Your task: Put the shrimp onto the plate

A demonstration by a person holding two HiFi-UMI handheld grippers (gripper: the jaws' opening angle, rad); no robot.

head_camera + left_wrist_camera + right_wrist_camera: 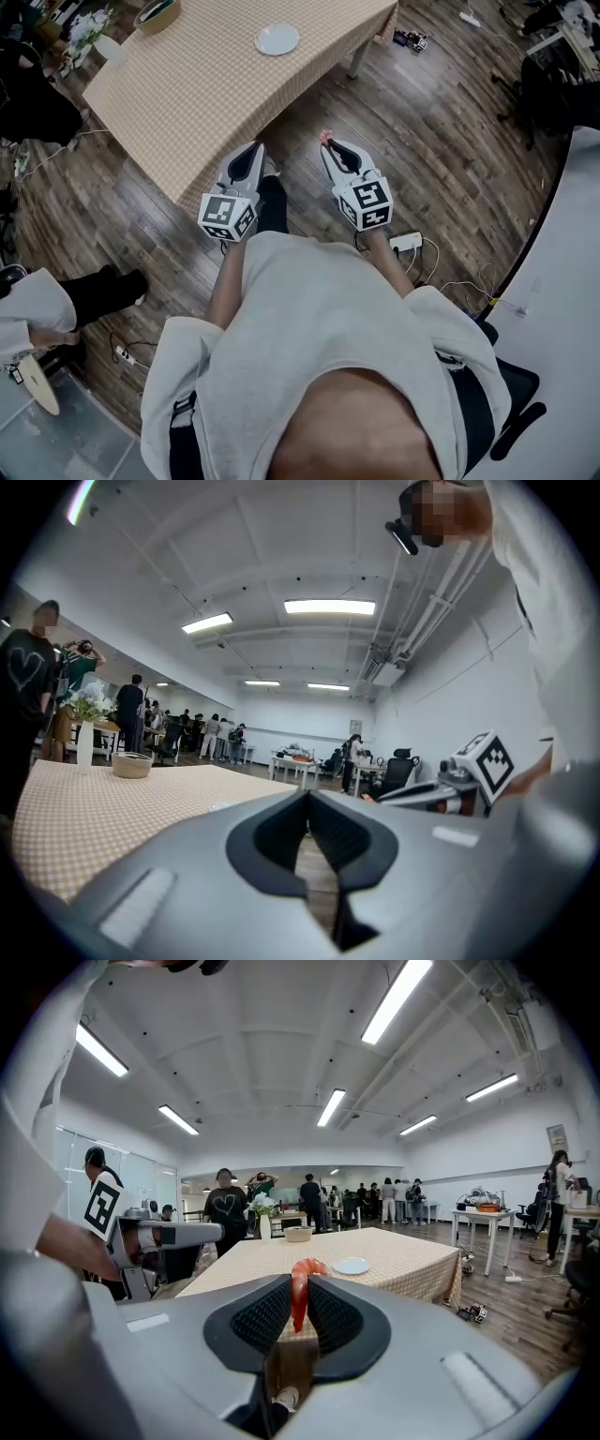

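In the head view the table (187, 84) lies at about eleven o'clock from the person, who stands on the wooden floor short of its near corner. A basket (157, 13) sits at the table's far left end, and the white plate (277, 39) sits toward the far right, with nothing on it.

The left gripper (257, 147) points toward the table corner with its jaws pressed together and nothing between them.

Just to its right, the right gripper (327, 142) pinches the orange-pink shrimp (299, 1290) between its ribbed pads, the curled end poking up past the tips. From this gripper the plate lies at about eleven o'clock, well apart, across the tabletop.

The step in hand appears to be the carry: the shrimp is gripped and off the table, not yet over the plate. The next move likely calls for reaching forward and slightly left over the table edge, lowering above the plate's middle, then spreading the jaws so the shrimp drops inside the rim.
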